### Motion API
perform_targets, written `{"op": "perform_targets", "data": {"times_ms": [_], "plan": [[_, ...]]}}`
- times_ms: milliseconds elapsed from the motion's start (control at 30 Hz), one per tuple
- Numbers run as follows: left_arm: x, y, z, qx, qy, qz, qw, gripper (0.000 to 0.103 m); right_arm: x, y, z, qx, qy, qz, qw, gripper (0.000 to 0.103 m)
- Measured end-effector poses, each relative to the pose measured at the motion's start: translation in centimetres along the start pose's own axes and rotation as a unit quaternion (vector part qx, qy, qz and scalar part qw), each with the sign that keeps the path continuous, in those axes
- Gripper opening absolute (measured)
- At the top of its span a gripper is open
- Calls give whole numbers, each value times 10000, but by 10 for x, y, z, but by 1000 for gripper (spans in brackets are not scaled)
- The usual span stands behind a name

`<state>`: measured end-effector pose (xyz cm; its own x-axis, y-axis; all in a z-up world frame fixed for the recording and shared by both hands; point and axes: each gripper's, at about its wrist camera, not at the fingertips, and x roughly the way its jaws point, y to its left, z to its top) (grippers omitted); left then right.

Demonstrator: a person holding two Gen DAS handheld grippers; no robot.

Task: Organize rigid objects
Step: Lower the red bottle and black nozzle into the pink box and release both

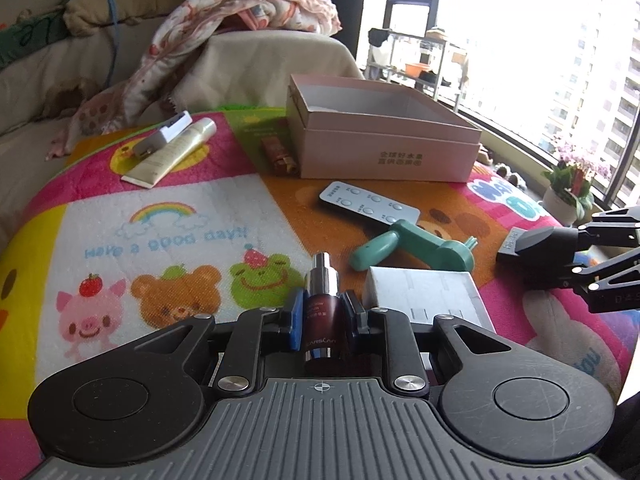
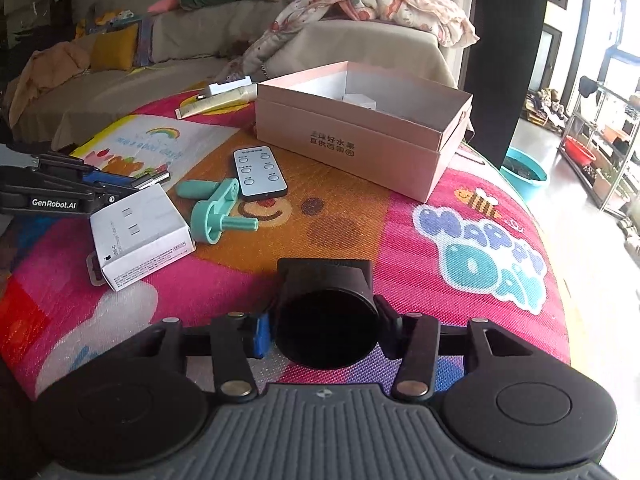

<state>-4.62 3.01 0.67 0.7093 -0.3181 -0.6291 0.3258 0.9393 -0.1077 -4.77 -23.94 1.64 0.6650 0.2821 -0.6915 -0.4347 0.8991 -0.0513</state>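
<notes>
Here the biggest thing is the bright cartoon mat (image 2: 400,216), spread over a rounded surface that falls away toward the floor on the window side. Behind it runs a beige sofa (image 2: 192,36) with a floral blanket (image 1: 256,4) heaped on its arm, and tall windows (image 1: 540,40) with a potted plant (image 1: 568,188) on the sill.

At the far side of the mat sits the open pink box (image 2: 360,140), a small white item inside it. Just in front of it lie a white remote (image 2: 259,174), a teal crank handle (image 2: 218,212) and a white carton (image 2: 140,236), close together; the broad strip of mat in front of the box's right half is bare. A cream tube (image 1: 176,150) and a white charger (image 1: 166,134) lie touching near the far left edge, and a small brown packet (image 1: 280,156) rests against the box.

The left gripper (image 1: 322,316) is clenched on a dark red pump bottle (image 1: 322,320), held over the mat. The right gripper (image 2: 326,328) grasps a black cylindrical holder (image 2: 326,304) just above the near edge.
</notes>
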Motion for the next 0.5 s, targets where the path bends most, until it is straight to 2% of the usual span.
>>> {"op": "perform_targets", "data": {"times_ms": [133, 233, 367, 433, 500], "plan": [[-6, 2, 13, -86, -109, -216, 9997, 24, -4, -3, 5, 7, -107, -79, 9999, 49], [-13, 4, 40, -95, -341, -441, 9984, 24, -13, -8, 16, 59, -353, -100, 9993, 49], [-15, 0, 108, 94, -988, -609, 9932, 24, -31, -20, 54, 112, -1006, -257, 9945, 49], [0, -3, 149, 102, -1275, -730, 9891, 24, -33, -30, 84, 172, -1361, -406, 9897, 49], [26, 0, 185, -118, -1328, -969, 9863, 24, -25, -39, 114, 258, -1604, -630, 9847, 49]]}}
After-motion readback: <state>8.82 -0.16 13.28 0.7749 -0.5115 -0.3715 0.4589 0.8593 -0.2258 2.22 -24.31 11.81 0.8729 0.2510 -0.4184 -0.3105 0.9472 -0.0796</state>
